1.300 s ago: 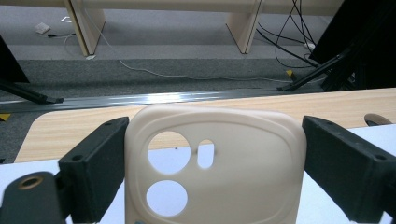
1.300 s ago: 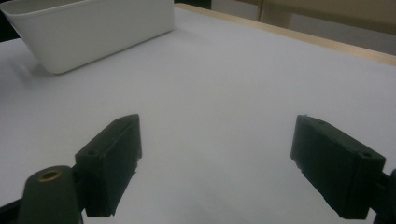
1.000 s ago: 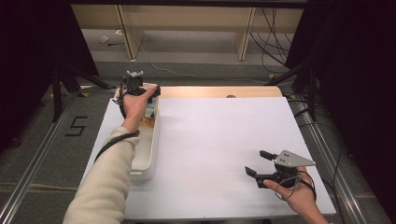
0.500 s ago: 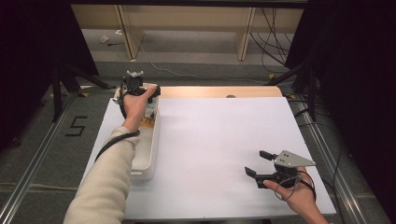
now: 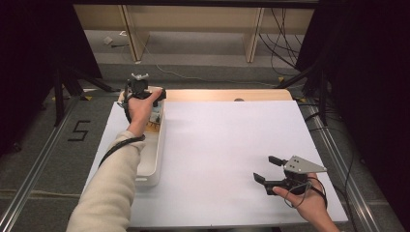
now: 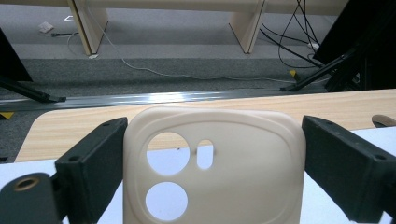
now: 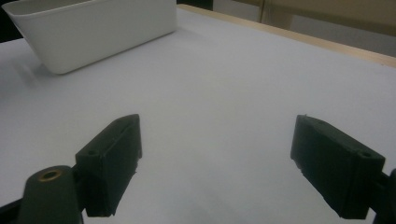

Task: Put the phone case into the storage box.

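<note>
Standing between the two black jaws of the left gripper is a cream phone case, upright, its back with the two round camera holes and a small slot facing the gripper's camera; the left jaw sits close against the case's edge, a sliver of gap shows beside the right jaw, and whether the jaws actually press on the case cannot be told from the left gripper view. Beyond the case lie the pale wooden strip at the table's far edge, then grey floor with a white cable and wooden furniture legs. In the high view this gripper is held by the person's left hand over the far end of a white bin that stands along the left side of the white table, the cream sleeve reaching in from the bottom. The right gripper rests near the table's front right corner, held in the right hand, its jaws spread wide apart with nothing between them but bare tabletop. From the right gripper view the bin stands well apart, across the white surface.
</note>
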`<action>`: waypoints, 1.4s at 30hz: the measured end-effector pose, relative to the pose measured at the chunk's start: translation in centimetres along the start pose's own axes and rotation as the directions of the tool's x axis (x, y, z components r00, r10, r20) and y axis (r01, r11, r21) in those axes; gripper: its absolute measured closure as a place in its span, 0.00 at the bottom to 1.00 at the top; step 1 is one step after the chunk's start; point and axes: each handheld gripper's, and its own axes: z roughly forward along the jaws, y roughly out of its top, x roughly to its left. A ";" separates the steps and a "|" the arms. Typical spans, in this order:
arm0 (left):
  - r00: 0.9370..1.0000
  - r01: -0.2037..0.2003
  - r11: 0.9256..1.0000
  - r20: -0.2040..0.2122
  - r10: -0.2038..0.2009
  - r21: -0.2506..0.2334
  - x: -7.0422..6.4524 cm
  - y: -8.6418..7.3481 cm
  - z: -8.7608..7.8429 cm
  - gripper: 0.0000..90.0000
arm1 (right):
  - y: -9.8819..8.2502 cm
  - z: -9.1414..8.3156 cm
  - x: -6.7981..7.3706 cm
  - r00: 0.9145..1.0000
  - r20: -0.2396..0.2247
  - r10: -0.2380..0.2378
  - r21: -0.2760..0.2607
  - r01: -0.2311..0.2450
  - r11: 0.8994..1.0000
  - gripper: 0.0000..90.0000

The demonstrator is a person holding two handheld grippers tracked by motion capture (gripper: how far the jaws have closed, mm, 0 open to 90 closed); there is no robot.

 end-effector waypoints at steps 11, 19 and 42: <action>1.000 -0.002 1.000 -0.005 0.002 0.010 0.2 -0.1 0.3 0.11 | 0.0 0.0 0.0 1.000 -0.001 0.002 0.001 -0.002 1.000 0.19; 1.000 -0.002 1.000 -0.006 0.002 0.017 0.2 -0.1 0.2 0.11 | 0.0 0.0 0.0 1.000 -0.002 0.000 0.004 0.000 1.000 0.19; 0.999 -0.037 0.999 -0.011 0.038 0.040 0.3 -0.2 0.1 0.10 | 0.0 0.0 0.0 1.000 -0.001 0.003 0.009 -0.003 1.000 0.19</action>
